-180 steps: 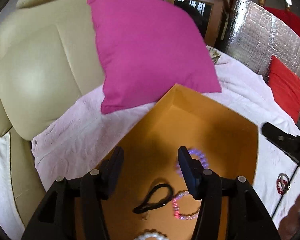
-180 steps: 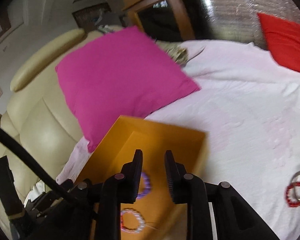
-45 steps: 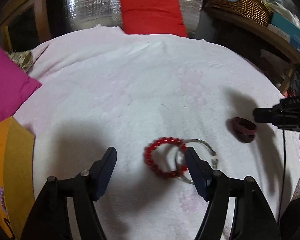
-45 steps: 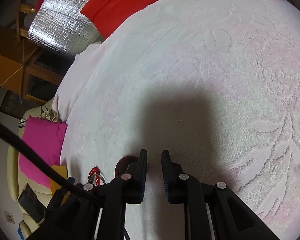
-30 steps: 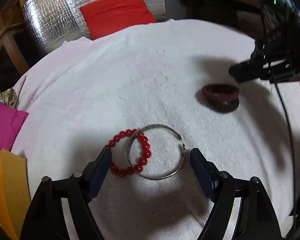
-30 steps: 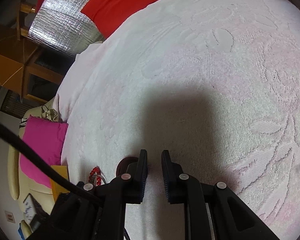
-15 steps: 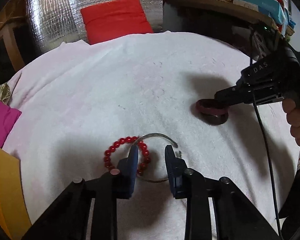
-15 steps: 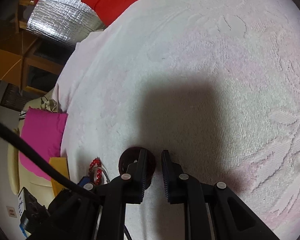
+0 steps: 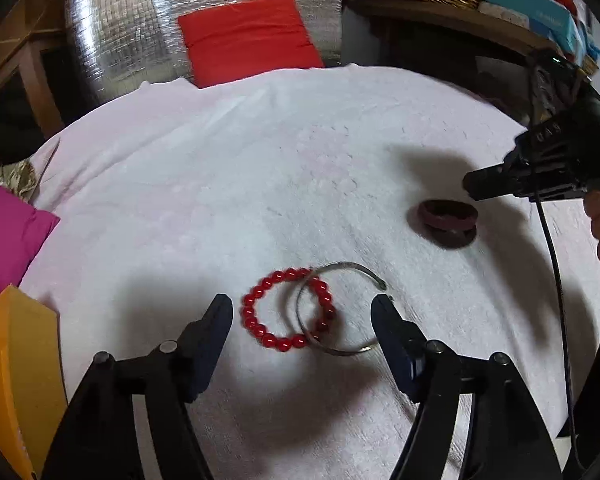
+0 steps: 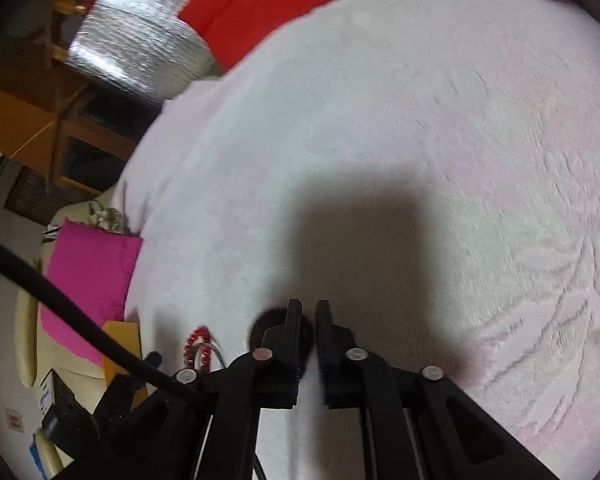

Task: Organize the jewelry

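Surface: pale pink textured bedspread (image 9: 228,184); red cushion (image 9: 248,40) behind.
Left gripper (image 9: 302,312): just reopened wide, red bead bracelet (image 9: 286,312) and silver wire bangle (image 9: 340,312) lying between.
Right gripper (image 10: 309,314): nearly closed, empty, beside dark maroon band (image 9: 446,222).

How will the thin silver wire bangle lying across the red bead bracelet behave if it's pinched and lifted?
The thin silver wire bangle probably keeps its hoop shape: it looks like rigid metal. Its open ends suggest that it may flex a little when squeezed. Smooth and thin, it could slip from the pads, and it may drag the red bead bracelet that it overlaps.
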### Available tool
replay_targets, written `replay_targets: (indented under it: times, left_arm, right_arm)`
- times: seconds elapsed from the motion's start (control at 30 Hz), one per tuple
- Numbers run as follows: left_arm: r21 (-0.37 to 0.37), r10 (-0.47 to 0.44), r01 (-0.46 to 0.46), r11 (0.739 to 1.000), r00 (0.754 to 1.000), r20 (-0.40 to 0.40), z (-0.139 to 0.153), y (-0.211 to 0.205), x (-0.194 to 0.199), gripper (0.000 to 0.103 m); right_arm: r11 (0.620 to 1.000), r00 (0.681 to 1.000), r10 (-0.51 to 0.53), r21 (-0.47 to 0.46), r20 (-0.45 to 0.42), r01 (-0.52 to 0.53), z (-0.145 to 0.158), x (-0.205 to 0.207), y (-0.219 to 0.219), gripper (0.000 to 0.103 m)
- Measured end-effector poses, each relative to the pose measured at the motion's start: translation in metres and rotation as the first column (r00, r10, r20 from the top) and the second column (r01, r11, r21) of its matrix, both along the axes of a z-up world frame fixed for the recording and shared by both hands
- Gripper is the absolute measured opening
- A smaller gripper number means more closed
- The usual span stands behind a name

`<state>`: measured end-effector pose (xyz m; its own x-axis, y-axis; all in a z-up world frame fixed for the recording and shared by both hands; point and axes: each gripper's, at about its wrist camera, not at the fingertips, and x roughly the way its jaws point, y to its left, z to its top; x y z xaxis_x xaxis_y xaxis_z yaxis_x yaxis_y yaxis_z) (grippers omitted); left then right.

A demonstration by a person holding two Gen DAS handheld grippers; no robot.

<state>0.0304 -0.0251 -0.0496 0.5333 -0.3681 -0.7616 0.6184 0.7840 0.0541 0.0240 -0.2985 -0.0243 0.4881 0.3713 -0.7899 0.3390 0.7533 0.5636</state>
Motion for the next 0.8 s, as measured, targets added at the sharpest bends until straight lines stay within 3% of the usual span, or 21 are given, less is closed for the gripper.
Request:
replay_targets:
  times: [0.1,0.33,0.47,0.53,0.8]
  left_arm:
    - [0.025,-0.045,0.045,0.999,0.999,0.006,-0.002,-0.007,-0.007,0.072]
    - [0.079,-0.077,0.077,0.994,0.997,-0.012,-0.013,-0.017,-0.012,0.072]
    - [0.052,-0.061,0.063,0.997,0.998,-0.031,-0.013,-0.016,-0.009,0.071]
    - [0.030,-0.062,0.063,0.998,0.997,-0.051,-0.014,-0.015,-0.006,0.059]
    - [-0.030,-0.047,0.046,0.998,0.999,-0.021,-0.003,-0.012,-0.007,0.058]
  right_arm:
    - [0.998,0.999,0.021,0.058,-0.039,-0.019,-0.008,0.001,0.000,0.012]
    - [0.998,0.999,0.039,0.051,-0.037,-0.037,-0.008,-0.001,0.005,0.012]
    - [0.995,0.998,0.057,0.088,-0.039,-0.053,-0.011,-0.001,0.009,0.012]
    - [0.996,0.997,0.062,0.074,-0.041,-0.059,-0.012,0.000,0.013,0.012]
    - [0.998,0.997,0.054,0.040,0.051,-0.056,0.009,-0.002,0.015,0.007]
